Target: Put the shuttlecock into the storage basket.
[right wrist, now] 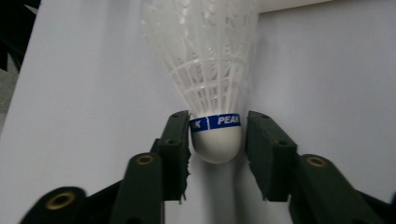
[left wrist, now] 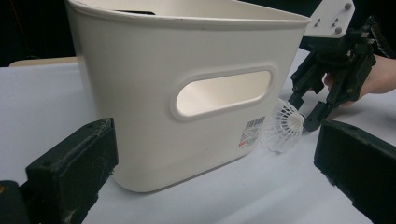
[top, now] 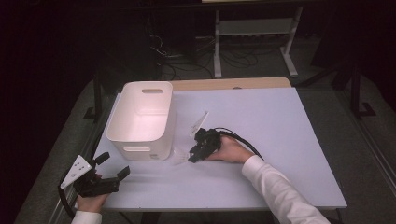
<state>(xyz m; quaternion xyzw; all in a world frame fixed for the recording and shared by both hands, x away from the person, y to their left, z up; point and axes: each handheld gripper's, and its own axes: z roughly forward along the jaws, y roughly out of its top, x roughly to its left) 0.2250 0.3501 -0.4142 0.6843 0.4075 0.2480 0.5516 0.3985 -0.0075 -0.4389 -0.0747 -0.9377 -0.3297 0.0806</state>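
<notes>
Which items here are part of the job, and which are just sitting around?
In the job:
- shuttlecock, lying on the table, its cork between the jaws of the right gripper; a sliver of gap shows on one side
- white bin, right beside it

Lying about:
- left gripper, open, at the table's near edge
- shelf frame and floor cables behind the table

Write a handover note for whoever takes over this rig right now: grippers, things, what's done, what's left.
Right gripper: jaws around the white shuttlecock at its cork; left pad touching, a slight gap at the right pad, so not clamped.
Left gripper: open, empty, at the table's near left corner.
The shuttlecock lies on the table beside the white bin.
Done: nothing binned.
Left: probably grip, lift, drop it in the bin.
</notes>
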